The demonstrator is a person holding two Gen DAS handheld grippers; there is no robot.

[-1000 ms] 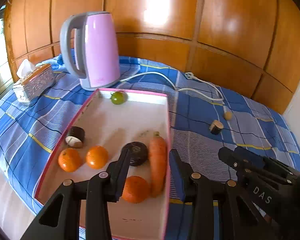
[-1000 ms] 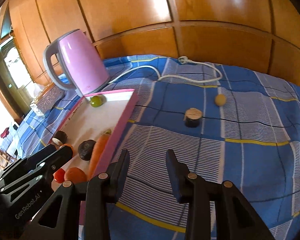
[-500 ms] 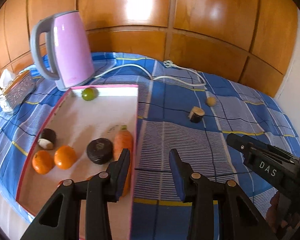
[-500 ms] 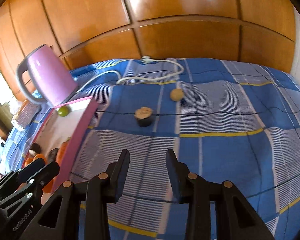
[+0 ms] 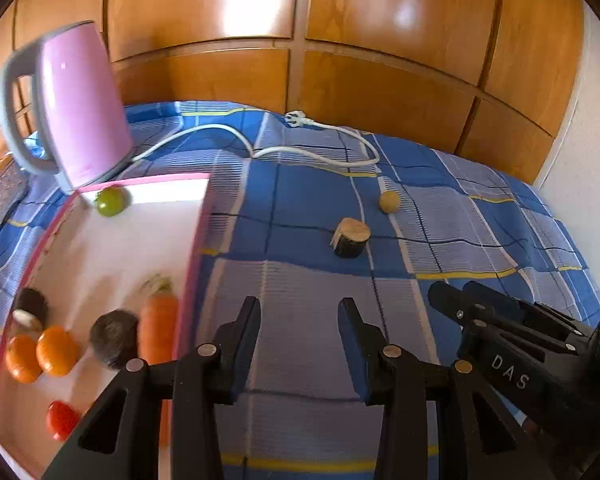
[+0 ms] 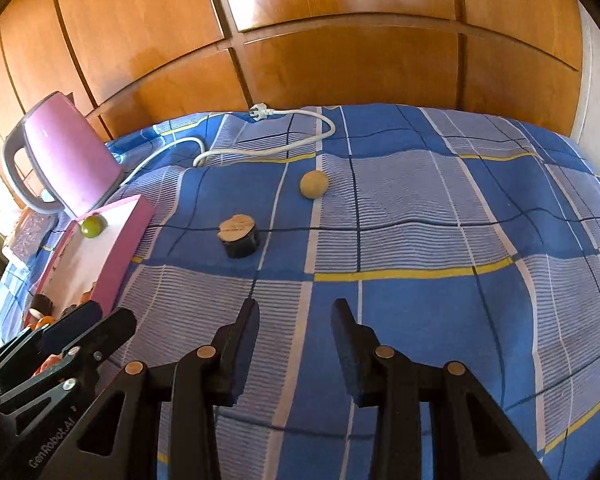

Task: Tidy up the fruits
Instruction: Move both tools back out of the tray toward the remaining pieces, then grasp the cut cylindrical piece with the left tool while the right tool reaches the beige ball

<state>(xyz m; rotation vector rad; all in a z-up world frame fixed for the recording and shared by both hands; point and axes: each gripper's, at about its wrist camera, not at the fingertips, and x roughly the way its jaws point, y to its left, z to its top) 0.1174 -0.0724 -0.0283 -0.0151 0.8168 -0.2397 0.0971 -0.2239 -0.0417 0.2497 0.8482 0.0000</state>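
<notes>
Most of the produce was found already collected in the pink-rimmed tray (image 5: 198,236): a green lime (image 5: 109,201) at the far end, and, at the near end, a carrot (image 5: 159,330), two oranges (image 5: 40,352), a small red fruit (image 5: 61,419), and two dark round items (image 5: 114,338) whose kind could not be determined. Two items were observed outside the tray on the blue checked cloth (image 6: 420,240): a halved dark fruit (image 6: 239,236) with its pale cut face up, and a small tan round fruit (image 6: 313,185) just beyond it, the two lying near each other and well apart from the tray wall. The task was therefore judged mostly complete, with these two pieces still to be transferred. The left gripper (image 5: 298,320) was held above the cloth just beside the tray's right edge; its jaws stood apart with nothing between them. The right gripper (image 6: 294,320) was likewise parted and empty, directed toward the two loose pieces, neither of which was yet reached. A pink electric kettle (image 5: 80,108) was placed behind the tray, its white power cord (image 5: 312,156) trailing across the cloth near the tan fruit; snagging of the cord was considered a possible hazard during pickup.
</notes>
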